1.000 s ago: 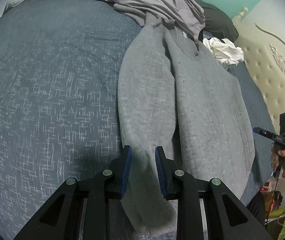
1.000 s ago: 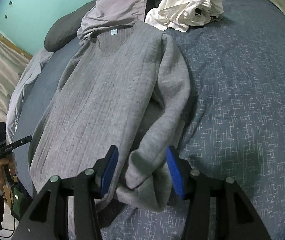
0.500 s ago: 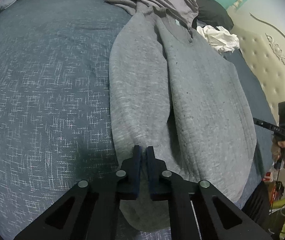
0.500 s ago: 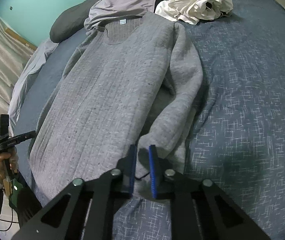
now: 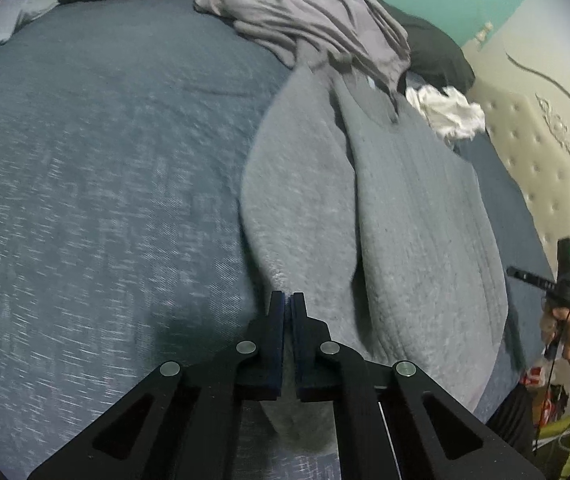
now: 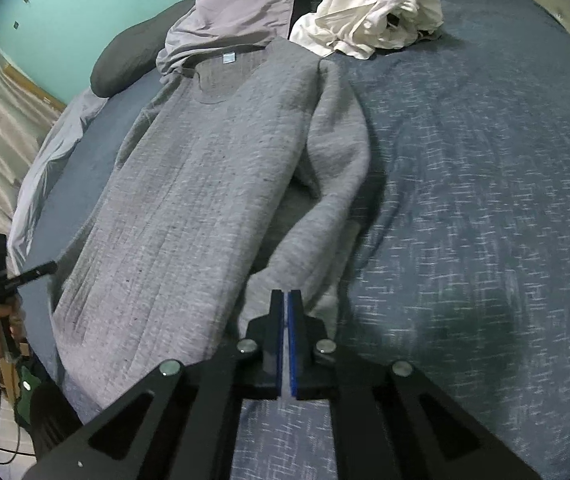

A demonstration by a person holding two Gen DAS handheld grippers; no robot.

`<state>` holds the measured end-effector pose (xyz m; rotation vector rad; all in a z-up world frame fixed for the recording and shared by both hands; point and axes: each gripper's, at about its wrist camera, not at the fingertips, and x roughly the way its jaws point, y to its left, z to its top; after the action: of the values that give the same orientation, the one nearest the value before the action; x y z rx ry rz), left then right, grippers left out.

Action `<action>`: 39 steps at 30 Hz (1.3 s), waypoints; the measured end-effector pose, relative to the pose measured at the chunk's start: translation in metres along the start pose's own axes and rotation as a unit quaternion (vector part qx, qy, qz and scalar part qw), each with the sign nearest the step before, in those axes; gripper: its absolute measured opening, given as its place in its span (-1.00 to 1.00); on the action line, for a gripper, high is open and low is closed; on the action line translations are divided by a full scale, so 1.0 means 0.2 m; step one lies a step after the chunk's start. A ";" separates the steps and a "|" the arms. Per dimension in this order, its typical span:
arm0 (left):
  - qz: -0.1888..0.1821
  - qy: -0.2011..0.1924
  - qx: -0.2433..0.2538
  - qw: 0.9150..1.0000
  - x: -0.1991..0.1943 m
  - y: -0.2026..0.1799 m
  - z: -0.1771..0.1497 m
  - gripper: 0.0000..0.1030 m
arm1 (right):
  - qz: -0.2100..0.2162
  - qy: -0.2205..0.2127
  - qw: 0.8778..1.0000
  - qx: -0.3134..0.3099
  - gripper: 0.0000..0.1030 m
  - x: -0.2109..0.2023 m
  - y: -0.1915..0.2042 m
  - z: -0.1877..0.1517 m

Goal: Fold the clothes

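A grey knit sweater (image 5: 417, 220) lies face up on the blue bed cover (image 5: 85, 200), neck toward the pillows. My left gripper (image 5: 287, 300) is shut on the lower end of its left sleeve (image 5: 301, 200), which lies along the body's edge. In the right wrist view the same sweater (image 6: 189, 200) fills the middle. My right gripper (image 6: 286, 296) is shut on the cuff end of the right sleeve (image 6: 337, 140), which rises off the cover toward the pads. Each cuff is hidden under its gripper.
A crumpled lilac-grey garment (image 6: 237, 12) overlaps the sweater's collar. A white garment (image 6: 381, 8) is bunched beside it, and a dark pillow (image 5: 433, 48) lies behind. A padded cream headboard (image 5: 533, 168) borders the bed. A person's hand (image 5: 561, 320) shows at the edge.
Both grippers went from open around the sleeve ends to shut on them. The left one has since risen a little with its sleeve; the right sleeve end is now pulled up.
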<state>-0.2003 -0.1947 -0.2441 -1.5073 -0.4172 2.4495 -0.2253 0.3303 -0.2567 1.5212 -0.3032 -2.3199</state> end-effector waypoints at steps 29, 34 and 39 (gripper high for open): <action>-0.001 0.014 -0.099 0.995 -0.11 0.24 -0.05 -0.06 | -0.003 -0.004 1.000 0.022 -0.27 -0.02 0.03 -0.01; 0.020 0.024 -0.090 0.995 -0.05 0.16 -0.06 0.02 | 0.000 -0.003 1.000 0.024 -0.27 -0.02 0.04 -0.02; 0.052 0.035 -0.074 0.995 0.03 0.13 -0.06 -0.01 | 0.002 -0.005 1.000 0.023 -0.27 -0.04 0.04 -0.02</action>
<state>-0.1941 -0.2144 -0.2640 -1.7090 -0.5289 2.4844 -0.2170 0.3255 -0.2482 1.5296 -0.3649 -2.3339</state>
